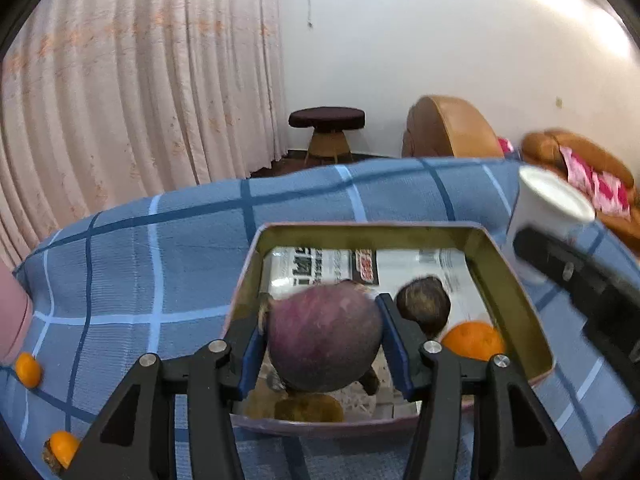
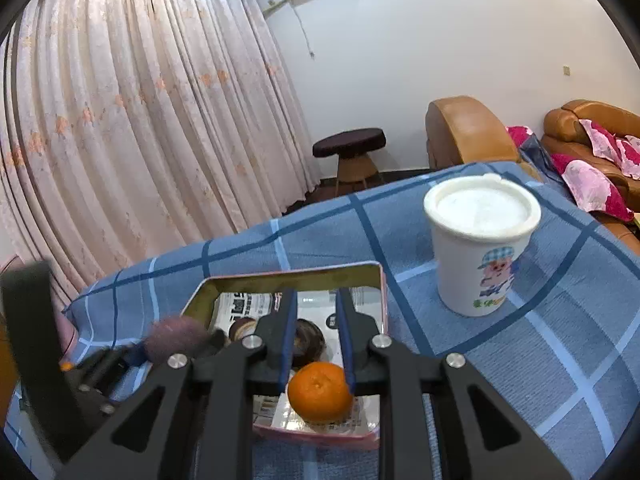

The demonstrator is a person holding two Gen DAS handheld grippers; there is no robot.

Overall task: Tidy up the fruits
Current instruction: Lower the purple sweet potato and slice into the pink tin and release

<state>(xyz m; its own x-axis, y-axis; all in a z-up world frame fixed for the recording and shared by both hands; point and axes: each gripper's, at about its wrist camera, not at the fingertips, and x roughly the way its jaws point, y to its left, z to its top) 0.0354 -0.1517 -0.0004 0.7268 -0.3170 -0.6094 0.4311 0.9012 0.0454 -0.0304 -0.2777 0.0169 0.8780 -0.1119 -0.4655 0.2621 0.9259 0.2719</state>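
Purple fruit: we see it between the blue pads of the left gripper, over the near part of the tin. The pads sit against its flanks; we read this as a grip.
Left gripper: clamped on the purple fruit, jaws about half apart to span it.
Orange: it lies in the near right part of the tin, on the newspaper lining.
Right gripper: jaws nearly together and empty. The orange sits just below and between the tips, but we cannot tell whether a pad touches it.
Brown fruit: in the tin, just right of the purple fruit and far of the orange.
Loose oranges: two remain on the blue checked cloth, well left of the tin.
Cup: white, lidded, upright on the cloth, right of the tin and apart from it.
Risk, roll: the purple fruit is round; released high, it may roll into the brown fruit or orange.
Risk, collision: both grippers work over one tin; crossing paths could knock them together.
Risk, cup: a wide swing of the right gripper could tip it.
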